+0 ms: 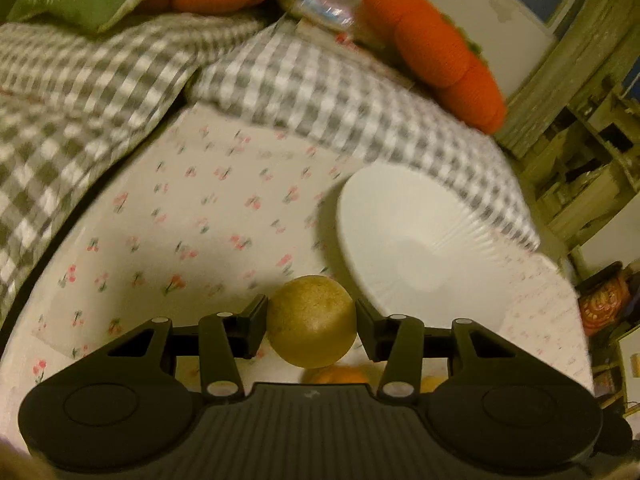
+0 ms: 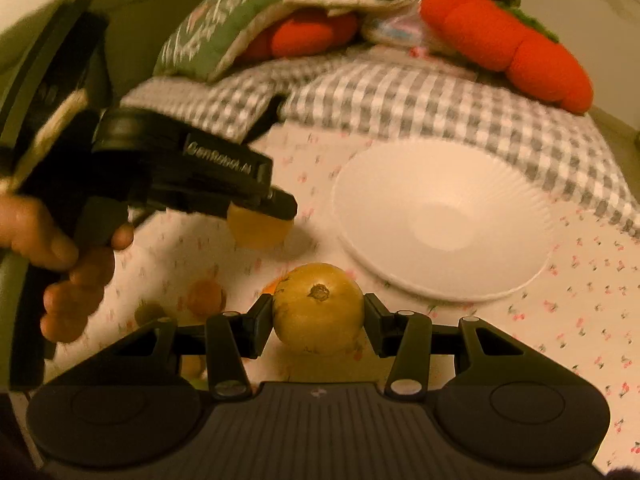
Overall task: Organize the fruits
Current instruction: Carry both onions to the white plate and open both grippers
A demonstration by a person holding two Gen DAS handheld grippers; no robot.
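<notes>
Cherry-print bedsheet (image 1: 208,216) covers the bed where this is set, and each gripper is pinching a fruit above it. Between the jaws of the left gripper (image 1: 311,322) sits a round yellow fruit (image 1: 311,320), speckled and matte, with both pads pressed against its widest part; the right wrist view shows that same gripper (image 2: 262,208) from the side, a hand (image 2: 68,248) wrapped round its handle and the fruit hanging clear of the sheet. The right gripper (image 2: 318,308) is likewise clamped on a yellow-brown fruit (image 2: 318,306) whose stem scar faces the camera, pads on its flanks.

Both fruits look firm-skinned, fairly light and smooth enough to roll, so a hold across the middle, as here, seems the safe one; harder squeezing could bruise them.

Just behind the jaws, two small orange fruits (image 2: 205,298) and a darker greenish one (image 2: 149,312) lie loose on the sheet. Farther out and to the right stands a ribbed white bowl (image 2: 500,184), empty, the likely place for the fruit. Beyond it lie a grey gingham blanket (image 2: 440,96), a carrot-shaped plush (image 2: 508,44) and a green cushion (image 2: 216,36).
</notes>
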